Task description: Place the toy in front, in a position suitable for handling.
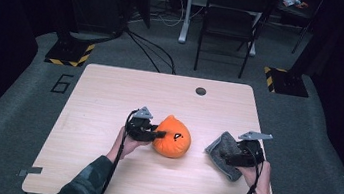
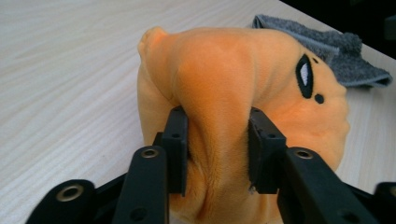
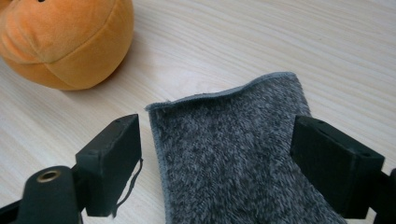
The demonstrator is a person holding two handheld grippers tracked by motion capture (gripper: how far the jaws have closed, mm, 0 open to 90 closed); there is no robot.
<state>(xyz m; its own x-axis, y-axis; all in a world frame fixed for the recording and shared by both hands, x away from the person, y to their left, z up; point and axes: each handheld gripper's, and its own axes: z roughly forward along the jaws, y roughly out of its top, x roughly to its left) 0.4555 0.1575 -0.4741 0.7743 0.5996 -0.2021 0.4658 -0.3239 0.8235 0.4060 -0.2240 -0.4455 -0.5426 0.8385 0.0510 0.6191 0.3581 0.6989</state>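
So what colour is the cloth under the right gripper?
Dark grey, fuzzy cloth; clearest in the right gripper view.

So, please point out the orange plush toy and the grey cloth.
orange plush toy [image 1: 173, 137], high view, middle of its body.
grey cloth [image 3: 233, 154], right gripper view, middle of its fuzzy surface.

The left gripper is held low over the middle of the desk, its jaws pinched together and pointed toward the right edge. The right gripper is kept near the right edge, jaws spread wide. Both forearms are extended from the near edge.
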